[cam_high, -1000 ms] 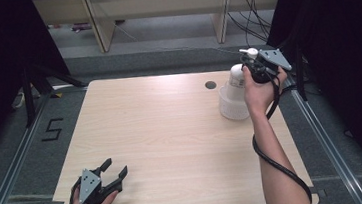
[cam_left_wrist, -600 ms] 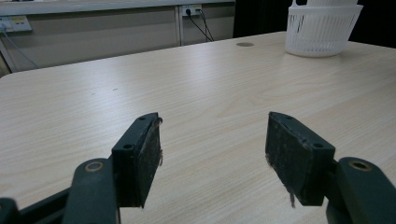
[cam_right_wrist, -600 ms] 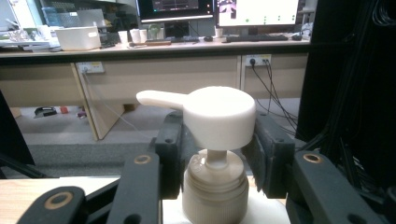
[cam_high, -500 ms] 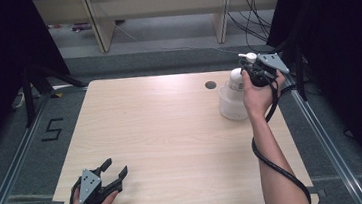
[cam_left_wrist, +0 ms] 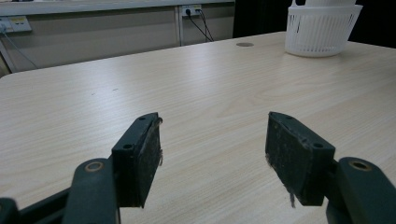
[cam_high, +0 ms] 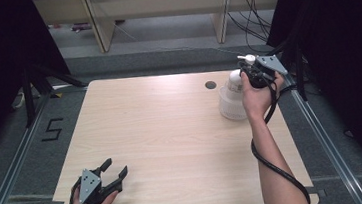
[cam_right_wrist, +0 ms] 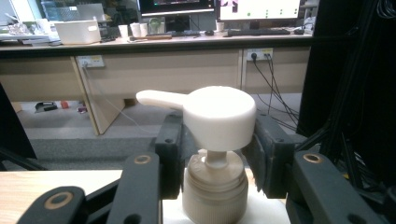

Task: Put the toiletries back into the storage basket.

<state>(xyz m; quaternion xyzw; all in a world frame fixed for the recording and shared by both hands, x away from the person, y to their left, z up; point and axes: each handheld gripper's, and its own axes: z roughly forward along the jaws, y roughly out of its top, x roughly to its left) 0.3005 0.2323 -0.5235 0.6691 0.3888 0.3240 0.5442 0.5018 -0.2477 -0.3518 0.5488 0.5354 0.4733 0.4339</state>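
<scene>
Pump bottle (cam_high: pixel 233 99) stands upright at far-right surface (cam_high: pixel 172 133); its pump head (cam_right_wrist: pixel 219 116) is clamped betw. right gripper (cam_right_wrist: pixel 217 154) fingers. Left gripper (cam_left_wrist: pixel 215 154), well apart, is held wide open, empty.

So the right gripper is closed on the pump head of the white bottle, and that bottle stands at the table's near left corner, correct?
Not quite. The right gripper is closed on the pump head, but the white bottle stands at the far right of the table, as the high view shows.
</scene>
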